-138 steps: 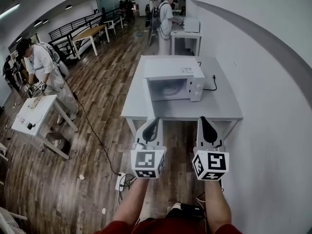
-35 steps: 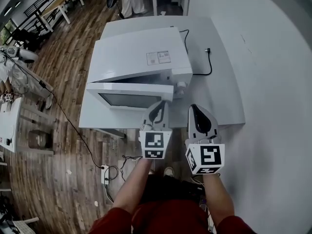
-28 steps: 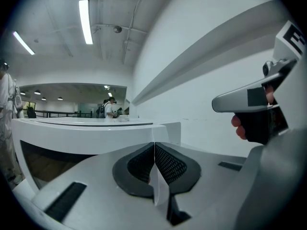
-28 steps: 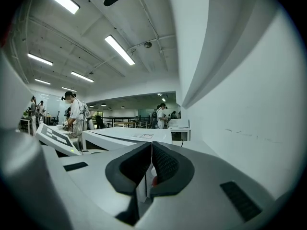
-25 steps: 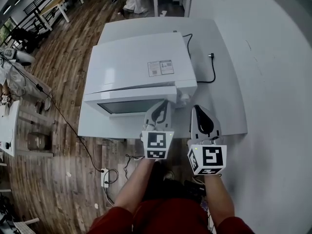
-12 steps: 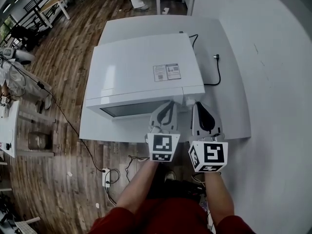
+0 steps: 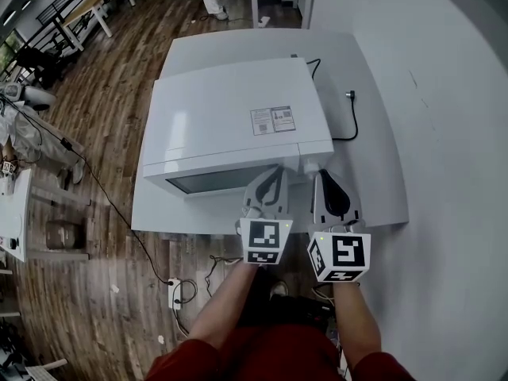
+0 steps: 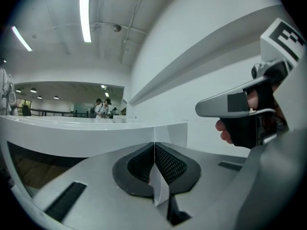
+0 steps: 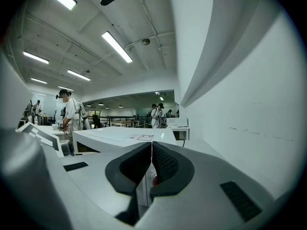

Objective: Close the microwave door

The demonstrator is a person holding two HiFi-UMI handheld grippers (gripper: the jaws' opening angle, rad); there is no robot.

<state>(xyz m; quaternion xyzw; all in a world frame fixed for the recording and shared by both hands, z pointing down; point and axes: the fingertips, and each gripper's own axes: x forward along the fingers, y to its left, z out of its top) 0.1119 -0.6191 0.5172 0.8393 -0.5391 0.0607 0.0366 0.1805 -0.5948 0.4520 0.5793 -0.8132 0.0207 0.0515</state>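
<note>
A white microwave [image 7: 230, 121] stands on a white table [image 7: 373, 189] in the head view. Its door [image 7: 214, 182], with a dark window strip, lies flush or nearly flush with the front. My left gripper [image 7: 272, 173] is shut and empty, with its tips against the door's right end. My right gripper [image 7: 321, 175] is also shut and empty, and hovers in front of the control panel side. In the left gripper view the jaws [image 8: 154, 146] meet just before the white door edge [image 8: 96, 131]. The right gripper view has the microwave [image 9: 120, 135] past its closed jaws [image 9: 151, 150].
A black power cord with its plug [image 7: 349, 116] lies on the table right of the microwave. A white wall [image 7: 452, 133] runs along the right. A power strip [image 7: 176, 292] sits on the wooden floor below the table's front edge. People stand at other tables further off.
The microwave door has swung from open to about flush with the front. My left gripper moved forward with it. The right gripper stayed beside it.
</note>
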